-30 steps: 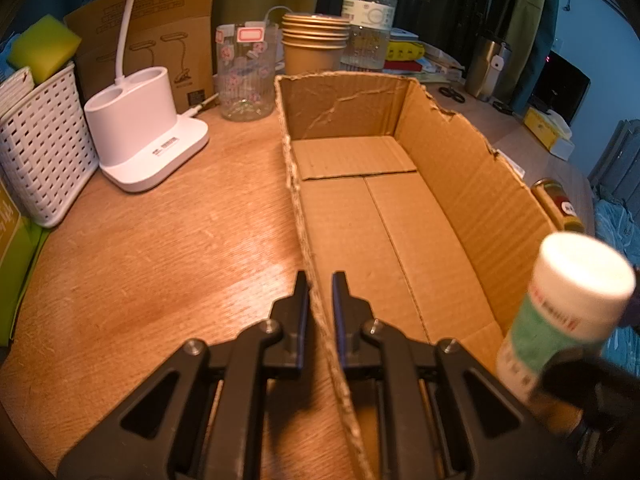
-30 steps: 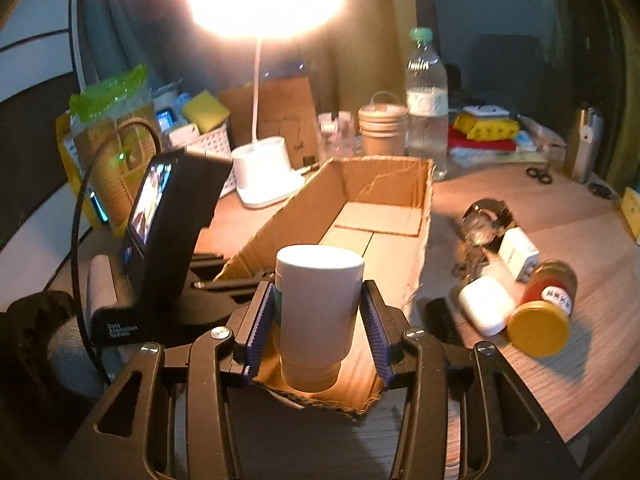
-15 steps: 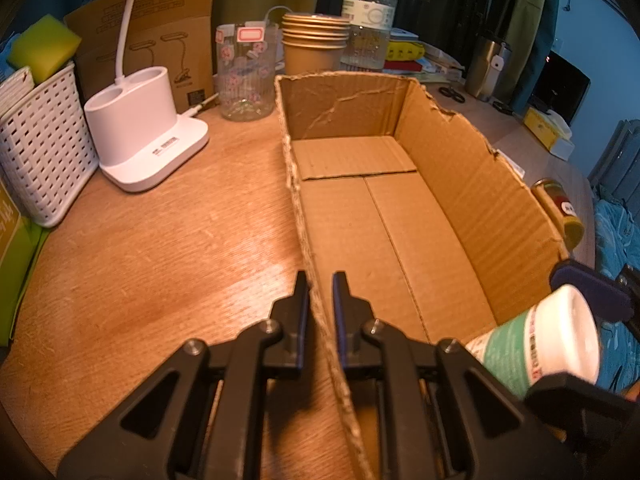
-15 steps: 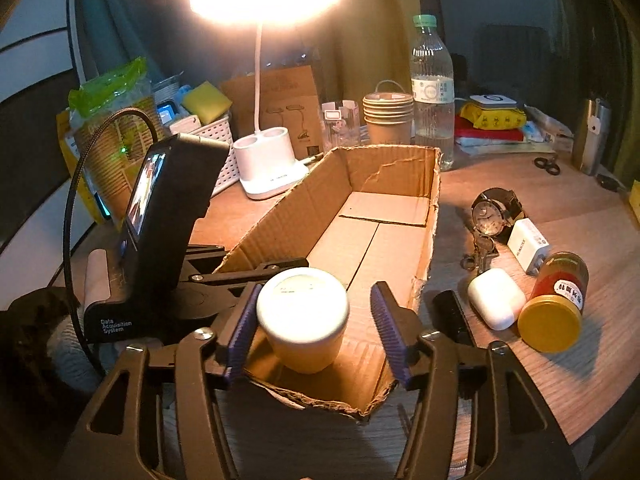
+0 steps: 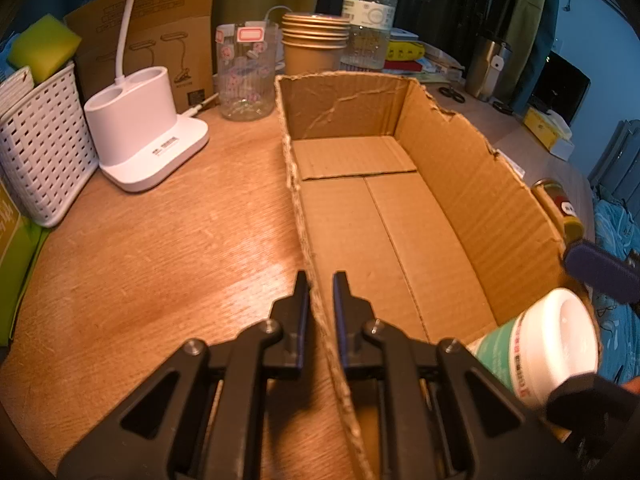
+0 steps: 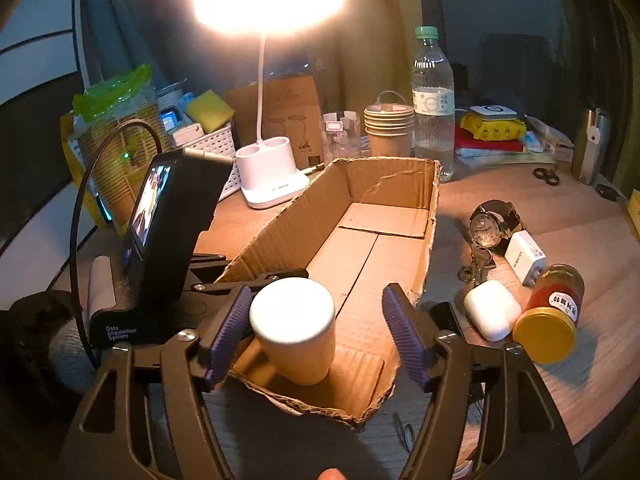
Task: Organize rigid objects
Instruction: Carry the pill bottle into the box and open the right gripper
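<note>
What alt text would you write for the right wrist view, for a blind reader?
The open right gripper surrounds a white bottle standing in the near end of a cardboard box. On the table beside it lie a jar, a watch and keys.

A lit white desk lamp (image 6: 268, 184) stood beside a white lattice basket (image 5: 40, 152). Behind them were stacked paper cups (image 6: 388, 128) and 1 water bottle (image 6: 433, 100).

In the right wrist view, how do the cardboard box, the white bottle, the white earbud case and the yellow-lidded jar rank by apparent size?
1. cardboard box, clearly largest.
2. white bottle, though nearness to the camera enlarges it.
3. yellow-lidded jar.
4. white earbud case; the last two look nearly alike, so their order is unsure.
</note>
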Demonstrator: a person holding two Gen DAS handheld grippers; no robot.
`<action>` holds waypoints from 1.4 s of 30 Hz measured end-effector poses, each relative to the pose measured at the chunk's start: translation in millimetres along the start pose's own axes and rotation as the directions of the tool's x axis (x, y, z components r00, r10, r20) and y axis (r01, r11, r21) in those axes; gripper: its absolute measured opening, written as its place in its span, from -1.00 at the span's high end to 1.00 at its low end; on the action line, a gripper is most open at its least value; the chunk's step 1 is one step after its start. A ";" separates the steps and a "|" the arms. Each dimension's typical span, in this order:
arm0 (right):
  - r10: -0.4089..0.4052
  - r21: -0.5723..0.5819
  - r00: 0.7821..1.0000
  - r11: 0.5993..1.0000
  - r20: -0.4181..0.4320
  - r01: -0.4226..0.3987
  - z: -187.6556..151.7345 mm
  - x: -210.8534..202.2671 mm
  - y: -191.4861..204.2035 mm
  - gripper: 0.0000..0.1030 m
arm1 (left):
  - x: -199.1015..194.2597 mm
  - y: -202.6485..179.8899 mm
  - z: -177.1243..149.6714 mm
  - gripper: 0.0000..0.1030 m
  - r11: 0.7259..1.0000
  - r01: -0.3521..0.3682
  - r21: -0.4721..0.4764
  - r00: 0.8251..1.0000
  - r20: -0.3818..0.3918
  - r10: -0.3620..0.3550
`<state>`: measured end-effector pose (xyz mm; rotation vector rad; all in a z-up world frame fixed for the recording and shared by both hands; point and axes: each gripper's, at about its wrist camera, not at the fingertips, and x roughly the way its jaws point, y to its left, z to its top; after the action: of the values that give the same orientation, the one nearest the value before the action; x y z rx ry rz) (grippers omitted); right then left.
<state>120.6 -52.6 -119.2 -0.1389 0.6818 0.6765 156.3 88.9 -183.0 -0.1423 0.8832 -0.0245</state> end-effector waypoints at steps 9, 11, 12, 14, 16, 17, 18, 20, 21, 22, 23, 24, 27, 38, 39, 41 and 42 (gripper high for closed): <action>-0.103 -0.050 0.994 0.993 0.032 0.105 0.6 -4.2 -4.2 -0.53 | -0.1 0.1 -0.1 0.76 1.000 0.001 -0.001 1.000 0.001 -0.001; -0.111 -0.053 0.993 0.992 0.038 0.113 0.0 -3.9 -6.8 -0.53 | -0.1 0.7 0.0 0.76 1.000 0.001 -0.001 1.000 0.001 -0.001; -0.119 -0.062 0.992 0.991 0.043 0.122 -0.1 -4.4 -7.0 -0.53 | -0.1 0.7 0.0 0.76 1.000 0.001 -0.001 1.000 0.000 -0.001; -0.159 -0.086 0.985 0.983 0.062 0.164 -0.2 -5.2 -6.7 -0.53 | 0.1 0.6 0.0 0.76 1.000 0.001 -0.001 1.000 0.000 -0.001; -0.226 -0.097 0.970 0.967 0.085 0.234 1.3 -2.8 -8.8 -0.53 | -0.2 0.5 -0.1 0.76 1.000 0.000 -0.001 1.000 0.001 0.000; -0.259 -0.096 0.962 0.959 0.090 0.267 3.0 0.9 -12.7 -0.53 | -0.2 0.7 -0.1 0.76 1.000 0.001 -0.001 1.000 0.001 -0.001; -0.273 -0.092 0.958 0.955 0.091 0.281 3.4 3.3 -16.5 -0.53 | -0.2 0.6 0.0 0.76 1.000 0.001 -0.002 1.000 0.001 -0.001; -0.309 -0.071 0.949 0.947 0.067 0.313 4.9 10.3 -28.4 -0.53 | 0.2 0.6 0.0 0.76 1.000 0.001 -0.001 1.000 0.000 -0.001; -0.309 -0.055 0.949 0.949 0.058 0.312 4.9 11.7 -34.6 -0.53 | -0.1 0.2 0.0 0.76 1.000 0.000 -0.001 1.000 0.000 0.000; -0.311 -0.041 0.950 0.949 0.040 0.313 5.2 13.7 -40.2 -0.53 | -0.2 0.4 0.0 0.76 1.000 0.001 -0.001 1.000 0.001 -0.001; -0.323 -0.038 0.946 0.945 0.026 0.324 5.6 15.6 -43.5 -0.53 | 0.3 0.4 0.2 0.76 1.000 0.000 0.000 1.000 0.001 0.000; -0.344 -0.061 0.939 0.937 0.006 0.344 5.6 19.9 -44.5 -0.53 | 0.6 0.4 0.2 0.76 1.000 0.000 -0.001 1.000 0.000 0.000; -0.374 -0.131 0.926 0.922 -0.050 0.365 -1.0 40.7 -40.9 -0.53 | 1.2 0.2 1.0 0.76 1.000 0.001 0.000 1.000 0.001 -0.001; -0.323 -0.032 0.946 0.946 0.011 0.323 0.9 13.2 -52.5 -0.53 | 1.9 1.5 1.3 0.75 1.000 0.002 -0.002 1.000 -0.001 -0.002; -0.318 -0.021 0.948 0.948 0.016 0.318 1.4 8.5 -54.9 -0.53 | 2.0 1.5 1.4 0.75 1.000 0.002 -0.001 1.000 -0.001 -0.002; -0.319 -0.008 0.947 0.948 0.029 0.320 1.9 -0.1 -57.7 -0.53 | 1.9 1.8 1.3 0.75 1.000 0.002 -0.001 1.000 -0.001 -0.002; -0.328 -0.006 0.944 0.944 0.037 0.329 2.4 -4.7 -58.6 -0.53 | 2.0 2.2 1.5 0.75 1.000 0.002 -0.001 1.000 -0.001 -0.002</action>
<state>155.5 -100.1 -119.9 -0.2456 0.6025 0.3610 158.6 91.1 -183.9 -0.1442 0.8842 -0.0260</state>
